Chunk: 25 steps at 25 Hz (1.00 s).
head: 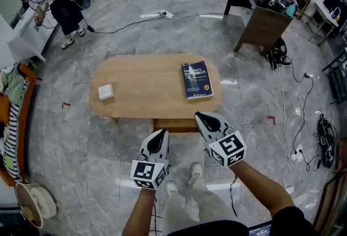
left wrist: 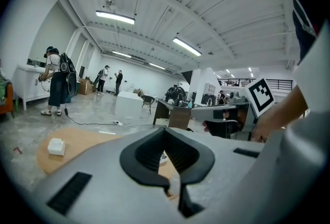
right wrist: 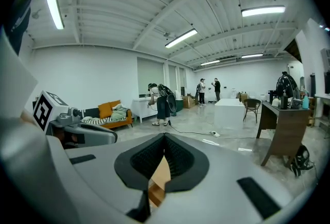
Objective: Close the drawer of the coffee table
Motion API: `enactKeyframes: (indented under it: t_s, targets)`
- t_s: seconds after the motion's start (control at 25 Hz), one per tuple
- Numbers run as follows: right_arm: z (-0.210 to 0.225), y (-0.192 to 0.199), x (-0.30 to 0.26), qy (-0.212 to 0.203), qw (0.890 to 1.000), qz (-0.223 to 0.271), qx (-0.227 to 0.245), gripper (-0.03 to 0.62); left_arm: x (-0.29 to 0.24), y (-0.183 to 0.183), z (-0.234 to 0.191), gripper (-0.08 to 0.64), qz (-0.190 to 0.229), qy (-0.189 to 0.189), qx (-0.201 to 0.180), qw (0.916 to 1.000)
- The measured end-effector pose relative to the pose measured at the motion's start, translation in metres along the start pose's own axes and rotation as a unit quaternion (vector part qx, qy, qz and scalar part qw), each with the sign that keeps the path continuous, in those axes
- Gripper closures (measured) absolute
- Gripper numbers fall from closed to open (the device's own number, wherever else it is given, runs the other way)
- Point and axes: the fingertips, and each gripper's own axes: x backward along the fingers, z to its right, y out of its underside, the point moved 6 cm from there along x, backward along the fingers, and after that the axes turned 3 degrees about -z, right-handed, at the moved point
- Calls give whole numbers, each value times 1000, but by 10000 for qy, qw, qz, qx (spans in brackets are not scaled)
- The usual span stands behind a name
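wooden drawer (head: 174,124) juts beneath oval coffee table (head: 142,88)

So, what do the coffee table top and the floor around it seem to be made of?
The coffee table top looks like light wood or wood veneer with a matt finish: it has an even tan colour and shows no glare. The floor seems to be polished stone or marble-look tile with a glossy finish: it has grey veining and pale reflections.

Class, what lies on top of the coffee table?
A dark blue book and a small white box lie on the table, apart. What the drawer underneath holds cannot be seen; the table covers it.
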Motion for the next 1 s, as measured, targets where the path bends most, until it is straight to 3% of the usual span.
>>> enactKeyframes:
  t_s: [0.4, 1.0]
  targets:
    - [8, 39, -30, -163, 9997, -134, 126, 581, -15, 34, -25, 558, -116, -277, 89, 9995]
    - [26, 88, -57, -181, 9996, -211, -3, 581, -49, 88, -28, 558, -227, -344, 210, 9989]
